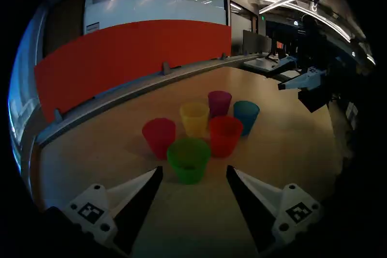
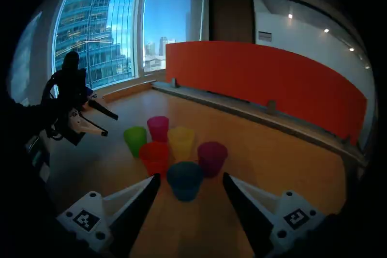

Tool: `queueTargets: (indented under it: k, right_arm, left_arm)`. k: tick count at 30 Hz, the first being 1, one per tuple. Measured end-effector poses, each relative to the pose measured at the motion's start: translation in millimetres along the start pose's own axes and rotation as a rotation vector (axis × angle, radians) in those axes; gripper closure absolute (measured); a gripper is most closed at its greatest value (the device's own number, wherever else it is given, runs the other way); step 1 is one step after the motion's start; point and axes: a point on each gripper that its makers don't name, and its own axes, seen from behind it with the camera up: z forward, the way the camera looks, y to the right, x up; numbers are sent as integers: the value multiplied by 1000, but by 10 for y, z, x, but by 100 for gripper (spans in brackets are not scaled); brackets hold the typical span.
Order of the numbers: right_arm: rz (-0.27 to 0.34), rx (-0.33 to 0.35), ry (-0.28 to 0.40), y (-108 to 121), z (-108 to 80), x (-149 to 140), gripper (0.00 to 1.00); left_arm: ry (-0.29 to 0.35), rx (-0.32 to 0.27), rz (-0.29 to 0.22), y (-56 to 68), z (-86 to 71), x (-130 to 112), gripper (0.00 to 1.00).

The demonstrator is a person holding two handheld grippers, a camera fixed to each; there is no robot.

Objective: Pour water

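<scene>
Several coloured plastic cups stand clustered upright on a wooden table (image 1: 290, 146). In the left gripper view the green cup (image 1: 188, 159) is nearest, just beyond my open left gripper (image 1: 194, 168). Behind it stand a pink cup (image 1: 158, 137), a red cup (image 1: 225, 134), a yellow cup (image 1: 194, 117), a purple cup (image 1: 219, 102) and a blue cup (image 1: 246, 115). In the right gripper view the blue cup (image 2: 185, 179) sits just ahead of my open right gripper (image 2: 191, 175), whose fingers hold nothing. I cannot tell whether any cup holds water.
An orange divider panel (image 1: 135, 59) runs along the table's far edge. In the right gripper view the left gripper (image 2: 111, 126) hovers open beside the green cup (image 2: 135, 140), held by a dark figure against bright windows (image 2: 101, 35). The right gripper (image 1: 281, 83) appears far right.
</scene>
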Motion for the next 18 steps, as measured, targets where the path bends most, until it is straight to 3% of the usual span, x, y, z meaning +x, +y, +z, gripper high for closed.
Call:
queueTargets:
  k: [18]
  right_arm:
    - [-18, 23, -62, -34, 347, -269, 1]
  left_arm:
    - [-76, -21, -11, -93, 333, -209, 2]
